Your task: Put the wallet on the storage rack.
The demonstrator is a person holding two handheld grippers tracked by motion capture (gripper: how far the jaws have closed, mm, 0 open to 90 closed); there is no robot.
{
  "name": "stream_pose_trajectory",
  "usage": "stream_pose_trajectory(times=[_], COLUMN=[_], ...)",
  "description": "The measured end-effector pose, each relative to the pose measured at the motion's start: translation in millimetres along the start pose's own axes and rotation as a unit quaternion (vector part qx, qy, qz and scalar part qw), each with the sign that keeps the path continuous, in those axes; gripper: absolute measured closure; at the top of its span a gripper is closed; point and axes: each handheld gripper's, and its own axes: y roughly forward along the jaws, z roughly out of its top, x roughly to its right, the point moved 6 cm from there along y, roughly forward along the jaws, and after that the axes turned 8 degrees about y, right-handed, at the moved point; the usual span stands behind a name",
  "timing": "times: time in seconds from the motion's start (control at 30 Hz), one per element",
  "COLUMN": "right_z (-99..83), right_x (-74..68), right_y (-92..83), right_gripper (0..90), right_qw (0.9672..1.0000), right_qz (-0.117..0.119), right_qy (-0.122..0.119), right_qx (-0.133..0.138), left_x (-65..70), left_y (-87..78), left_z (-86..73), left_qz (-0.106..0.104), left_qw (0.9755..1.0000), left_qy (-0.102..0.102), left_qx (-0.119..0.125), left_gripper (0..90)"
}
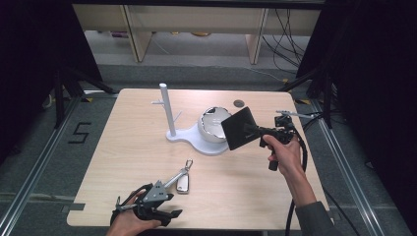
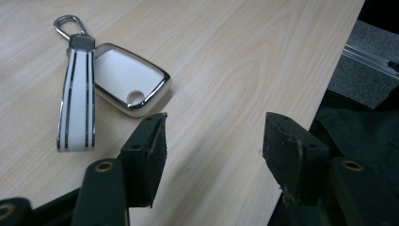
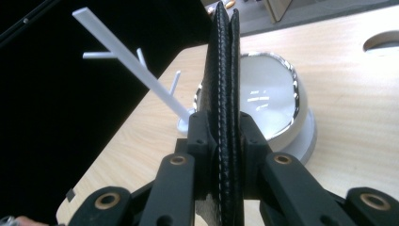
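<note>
Your right gripper is up above the light wooden tabletop, on the right side, and its jaws are clamped on a black leather wallet. In the right gripper view the folded black wallet stands on edge between the two jaws, stitching visible, pads pressing it from both sides. The wallet hangs in the air just in front of the white bowl with shiny chrome rim, partly covering it in the high view; whether wallet & bowl touch you cannot tell. The bowl sits on a white flat base together w/ a white upright stand with small side pegs, near the tabletop centre.

Your left gripper is low at the near-left edge of the tabletop. Its jaws are apart, nothing between them; in the left gripper view only bare wood shows between the pads. Just beyond the left-hand jaw in that view lies a white car key fob with chrome border, flat on the tabletop, w/ a white strap with dark stripes and a metal ring beside it. Fob & jaw are near, not touching.

A small dark round hole is in the tabletop behind the bowl.
</note>
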Motion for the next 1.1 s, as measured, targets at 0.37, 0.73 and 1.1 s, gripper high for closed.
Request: stream_pose_trajectory(times=[0.37, 0.73, 1.1], right_z=[23.5, 33.4, 29.9], right_x=[1.7, 10.5, 23.1], right_y=[12.3, 33.4, 62.9], right_gripper=[79.4, 79.5, 79.4], right_qw=[0.9998, 0.9992, 0.9969], right_qz=[-0.013, -0.026, -0.048], right_qy=[0.009, 0.029, 0.062], right_qx=[0.008, 0.007, -0.007], left_x=[-2.6, -4.1, -4.6], left_y=[-4.0, -4.8, -4.6], left_z=[-3.0, -5.3, -6.2], left_qz=[0.007, 0.008, 0.003], left_qw=[0.9999, 0.9998, 0.9998], left_qy=[-0.008, -0.018, -0.02], left_qx=[-0.002, -0.001, -0.002], left_gripper=[38.1, 37.4, 36.2])
